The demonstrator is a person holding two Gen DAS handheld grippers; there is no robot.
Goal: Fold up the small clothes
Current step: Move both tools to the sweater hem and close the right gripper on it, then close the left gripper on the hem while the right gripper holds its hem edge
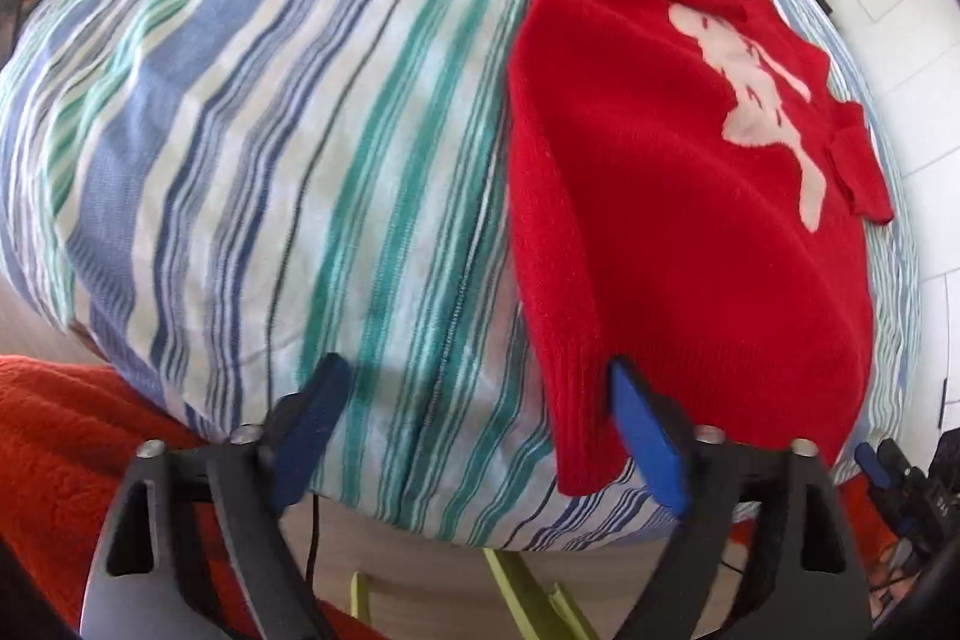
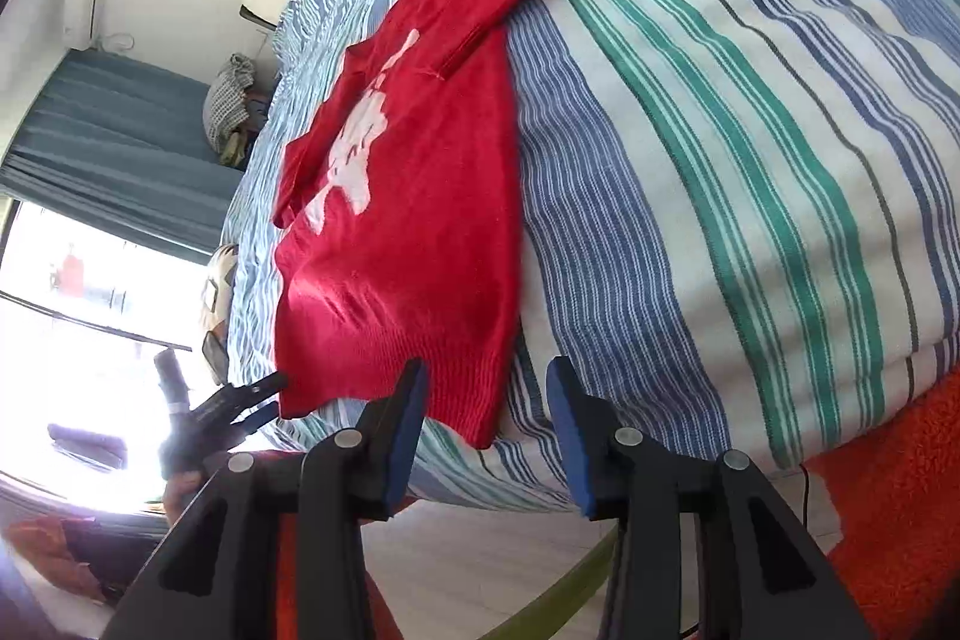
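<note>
Left wrist view: left gripper (image 1: 480, 400) wide open, holding nothing, fingers at the near edge of the striped bedspread (image 1: 270, 130); to its right the red sweater (image 1: 678, 220) lies flat, pale motif up, ribbed hem hanging over the bed edge against the right fingertip. Right wrist view: same sweater (image 2: 408, 232) left of centre, right gripper (image 2: 486, 394) open and empty, its left fingertip at the hem corner

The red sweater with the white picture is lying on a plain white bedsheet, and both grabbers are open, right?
Not quite. The red sweater lies on a striped bedsheet, blue, green and white, as the left wrist view shows. Both the left gripper and right gripper are open.
</note>
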